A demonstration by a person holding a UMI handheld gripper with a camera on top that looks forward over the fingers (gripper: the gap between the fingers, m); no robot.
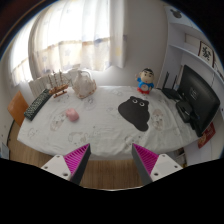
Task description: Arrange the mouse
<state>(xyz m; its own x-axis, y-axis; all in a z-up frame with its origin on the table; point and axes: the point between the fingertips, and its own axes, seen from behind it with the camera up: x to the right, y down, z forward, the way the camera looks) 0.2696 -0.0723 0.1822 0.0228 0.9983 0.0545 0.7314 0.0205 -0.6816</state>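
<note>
Gripper view looks down the two fingers toward a table (100,135) draped in a white patterned cloth. The gripper (112,160) sits low in the frame with its jaws spread wide apart, nothing between them; the left finger's magenta pad (78,156) and the right one (150,157) each show at the near edge of the table.

A small pink object, apparently the mouse (72,116), lies on the cloth left of centre, well beyond the left finger and apart from everything else. Right of centre lies a black mouse mat (138,111) with a rounded, animal-like outline, also beyond the fingers. Behind the mat, in the upper middle right, stands a small figurine (146,80) with a dark head and red and blue body.

At the upper left of the table a dark keyboard (36,104) lies at an angle, with a wooden rack (57,84) and a pale rounded thing (85,86) beside it. A dark monitor (198,97) stands at the right side. Bright curtained windows (85,35) fill the top of the frame.
</note>
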